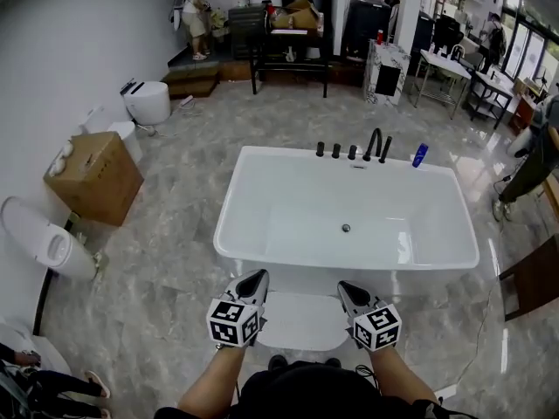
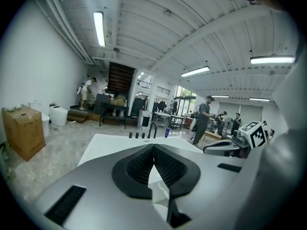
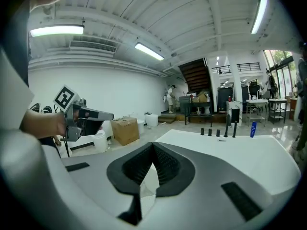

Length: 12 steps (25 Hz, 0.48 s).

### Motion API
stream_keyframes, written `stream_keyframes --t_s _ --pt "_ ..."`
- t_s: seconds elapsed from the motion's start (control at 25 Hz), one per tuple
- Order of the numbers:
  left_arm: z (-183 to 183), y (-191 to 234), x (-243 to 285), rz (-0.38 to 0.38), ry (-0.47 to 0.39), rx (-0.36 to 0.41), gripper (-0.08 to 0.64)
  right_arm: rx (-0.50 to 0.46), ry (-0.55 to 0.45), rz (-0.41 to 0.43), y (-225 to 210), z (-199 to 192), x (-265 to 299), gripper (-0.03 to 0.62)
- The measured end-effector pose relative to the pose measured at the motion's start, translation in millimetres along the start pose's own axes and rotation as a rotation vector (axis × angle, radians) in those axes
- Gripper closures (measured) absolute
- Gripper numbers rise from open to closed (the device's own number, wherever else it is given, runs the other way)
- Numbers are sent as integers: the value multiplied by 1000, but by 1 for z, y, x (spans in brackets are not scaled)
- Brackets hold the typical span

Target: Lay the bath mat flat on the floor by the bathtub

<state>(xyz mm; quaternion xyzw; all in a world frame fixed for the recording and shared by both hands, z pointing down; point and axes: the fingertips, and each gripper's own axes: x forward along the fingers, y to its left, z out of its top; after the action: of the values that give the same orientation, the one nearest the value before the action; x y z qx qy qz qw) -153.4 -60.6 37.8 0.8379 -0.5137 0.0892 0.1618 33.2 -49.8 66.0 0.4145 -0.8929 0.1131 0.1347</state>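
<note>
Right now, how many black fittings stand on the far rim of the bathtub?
5, all in one row: three short knobs, then the curved spout, then a slim handle right beside it. None seems hidden.

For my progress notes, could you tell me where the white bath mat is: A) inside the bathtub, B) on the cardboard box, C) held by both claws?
C: the left claw and right claw are each shut on the bath mat, in front of the bathtub.

Bright ceiling strip lights [image 2: 98, 28]; floor [image 1: 175, 234] glare; fisheye warp, dark corners.
</note>
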Motion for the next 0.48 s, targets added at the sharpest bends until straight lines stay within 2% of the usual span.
stream_keyframes --t_s 0.28,0.48 --pt "31 -64 20 28 -61 40 548 -16 -93 18 -48 35 -53 575" --pt "58 -100 34 42 -104 60 548 -40 -159 58 -63 63 -79 575"
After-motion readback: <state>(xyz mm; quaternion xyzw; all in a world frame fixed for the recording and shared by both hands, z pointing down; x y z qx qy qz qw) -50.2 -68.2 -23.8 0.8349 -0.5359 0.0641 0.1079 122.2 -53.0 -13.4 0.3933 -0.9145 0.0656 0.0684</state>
